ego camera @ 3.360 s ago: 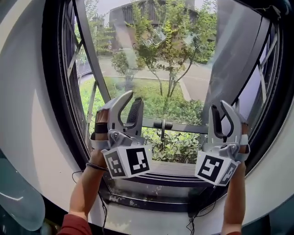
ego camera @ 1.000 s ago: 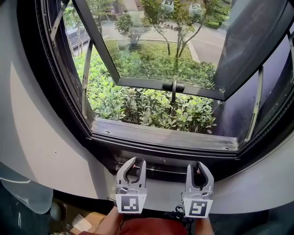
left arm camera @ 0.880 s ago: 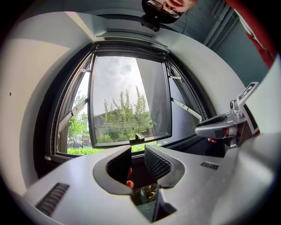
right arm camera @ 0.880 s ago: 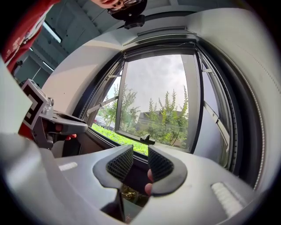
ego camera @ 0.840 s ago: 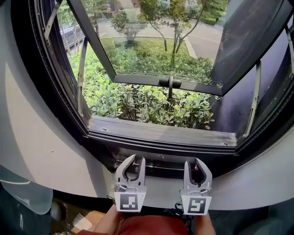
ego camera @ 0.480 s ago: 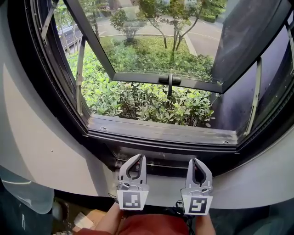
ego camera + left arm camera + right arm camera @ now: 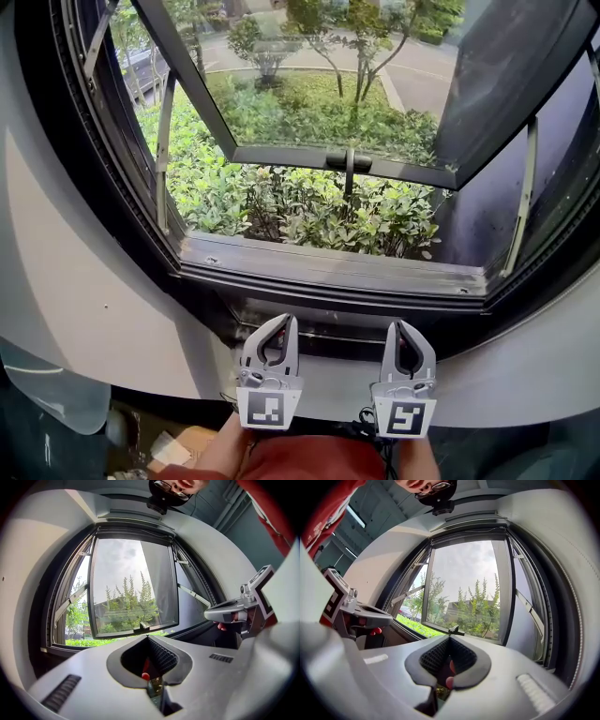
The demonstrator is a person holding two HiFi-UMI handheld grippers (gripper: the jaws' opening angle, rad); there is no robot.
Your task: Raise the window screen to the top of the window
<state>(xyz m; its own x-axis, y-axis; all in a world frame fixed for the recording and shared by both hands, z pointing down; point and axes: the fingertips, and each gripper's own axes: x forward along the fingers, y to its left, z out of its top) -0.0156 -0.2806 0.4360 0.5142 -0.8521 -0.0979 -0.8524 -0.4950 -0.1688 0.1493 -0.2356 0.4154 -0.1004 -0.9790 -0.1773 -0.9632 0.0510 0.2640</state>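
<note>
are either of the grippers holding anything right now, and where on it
Nothing is held. The left gripper and right gripper have both just closed, jaws together, with nothing between them.

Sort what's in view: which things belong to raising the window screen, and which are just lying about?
Job: window frame, left gripper and right gripper, both just closed on nothing; the screen itself I cannot make out.
Lying about: cardboard box on the floor, shrubs outside, open glass sash.
</note>
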